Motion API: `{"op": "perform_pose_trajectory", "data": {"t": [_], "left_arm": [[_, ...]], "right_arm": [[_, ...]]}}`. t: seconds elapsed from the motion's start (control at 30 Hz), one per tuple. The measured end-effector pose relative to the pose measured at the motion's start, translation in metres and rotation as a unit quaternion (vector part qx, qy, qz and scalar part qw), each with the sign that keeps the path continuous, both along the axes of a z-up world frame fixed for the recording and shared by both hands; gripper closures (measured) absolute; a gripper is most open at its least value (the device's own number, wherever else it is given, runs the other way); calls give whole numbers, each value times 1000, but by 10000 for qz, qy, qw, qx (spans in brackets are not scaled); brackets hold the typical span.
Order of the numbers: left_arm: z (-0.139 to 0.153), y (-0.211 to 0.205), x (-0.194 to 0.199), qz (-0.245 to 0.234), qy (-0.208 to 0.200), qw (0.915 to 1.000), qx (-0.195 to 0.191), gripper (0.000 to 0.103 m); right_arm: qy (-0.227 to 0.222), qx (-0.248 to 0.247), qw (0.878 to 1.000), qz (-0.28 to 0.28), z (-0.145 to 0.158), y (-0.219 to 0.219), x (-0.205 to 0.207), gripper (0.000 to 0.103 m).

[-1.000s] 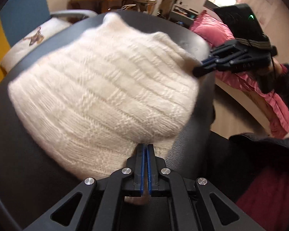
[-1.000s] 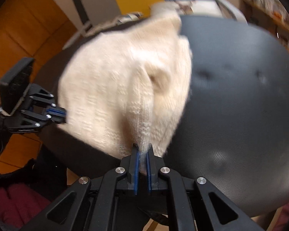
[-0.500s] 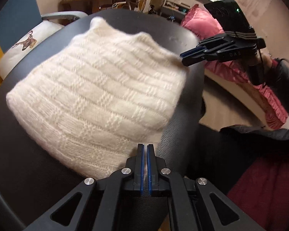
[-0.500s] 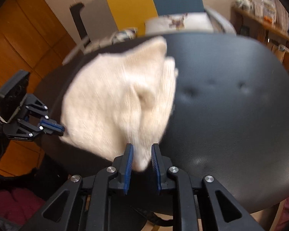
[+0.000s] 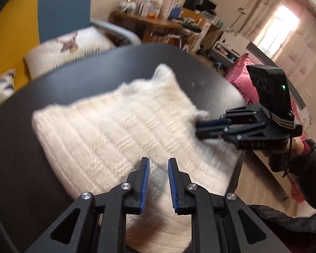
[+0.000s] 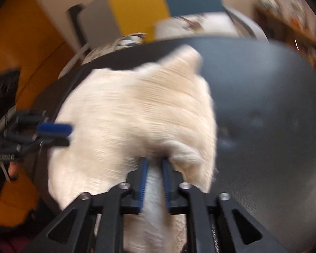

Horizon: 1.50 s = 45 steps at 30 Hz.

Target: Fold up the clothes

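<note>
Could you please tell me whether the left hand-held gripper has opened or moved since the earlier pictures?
Yes. The left hand-held gripper, shut one second ago, now stands open, and it has advanced over the white knitted sweater lying on the black cushion, whose near edge it previously sat at.

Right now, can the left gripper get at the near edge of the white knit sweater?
Probably yes. The left gripper is open right over the near edge of the white knit sweater, nothing lies between, and the right gripper is off at the far side.

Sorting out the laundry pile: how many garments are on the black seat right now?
1. A single white knitted sweater lies on the black seat, with the left gripper open over its near edge and the right gripper at its side. Anything underneath it would be hidden.
</note>
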<state>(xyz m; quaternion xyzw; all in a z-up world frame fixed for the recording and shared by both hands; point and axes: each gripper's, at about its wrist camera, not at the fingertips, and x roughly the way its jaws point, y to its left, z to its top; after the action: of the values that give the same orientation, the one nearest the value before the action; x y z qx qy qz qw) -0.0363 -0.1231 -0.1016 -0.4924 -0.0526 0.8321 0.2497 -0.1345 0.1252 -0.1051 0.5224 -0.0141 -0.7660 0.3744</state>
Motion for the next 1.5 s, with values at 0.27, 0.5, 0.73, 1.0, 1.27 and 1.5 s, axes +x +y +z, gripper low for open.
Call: {"op": "perform_pose_trajectory", "data": {"t": [0.27,0.5,0.73,1.0,1.27,1.5], "left_arm": [[10,-15,-7,475,302,9968,561,81],[7,-12,-24,628,339,9966,420,80],[14,23,-69,153,376,9991,112,80],[-3,70,-125,-327,50,9964,-786,80],[-32,117,-138,-849,105,9831,-1620,66],[-10,103,-128,-432,327,9942,-929,66]], "right_arm": [[-283,-1000,9946,-32,17,31,-18,75],[-411,-1557,9869,-97,24,38,-70,56],[-776,-1377,9867,388,3,30,-67,56],[-701,-994,9894,791,3,25,-49,87],[-608,-756,9945,400,-16,44,-21,89],[-972,-1627,9813,-321,-35,74,-14,87]]}}
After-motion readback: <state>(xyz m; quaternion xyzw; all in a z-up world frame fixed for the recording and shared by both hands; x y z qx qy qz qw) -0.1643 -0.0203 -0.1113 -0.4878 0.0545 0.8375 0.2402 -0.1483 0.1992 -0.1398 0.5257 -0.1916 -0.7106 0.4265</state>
